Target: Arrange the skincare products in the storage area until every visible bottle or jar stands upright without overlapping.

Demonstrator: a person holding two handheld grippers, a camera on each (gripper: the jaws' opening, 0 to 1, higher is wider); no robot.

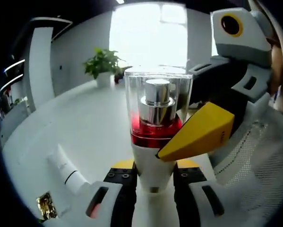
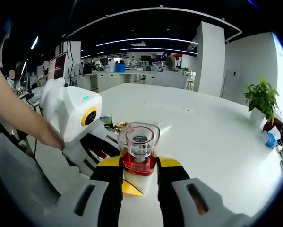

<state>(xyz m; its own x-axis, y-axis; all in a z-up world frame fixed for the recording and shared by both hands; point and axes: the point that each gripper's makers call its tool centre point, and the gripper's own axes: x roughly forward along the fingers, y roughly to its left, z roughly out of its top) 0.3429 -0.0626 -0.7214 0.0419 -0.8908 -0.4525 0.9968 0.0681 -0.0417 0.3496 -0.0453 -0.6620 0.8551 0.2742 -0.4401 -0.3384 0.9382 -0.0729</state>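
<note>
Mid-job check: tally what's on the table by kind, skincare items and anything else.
Pump bottle, clear cap, red band, held between both grippers' jaws: 1
White tube, lying down: 1
Gold-wrapped item: 1
Potted plant: 1
Total: 4

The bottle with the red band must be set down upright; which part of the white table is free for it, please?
Bare white table stretches from the bottle towards the potted plant; in the right gripper view it runs bare to the far desks. It is crowded near the bottle: the white tube and a gold item lie beside the left gripper, and the right gripper closes in too.
</note>
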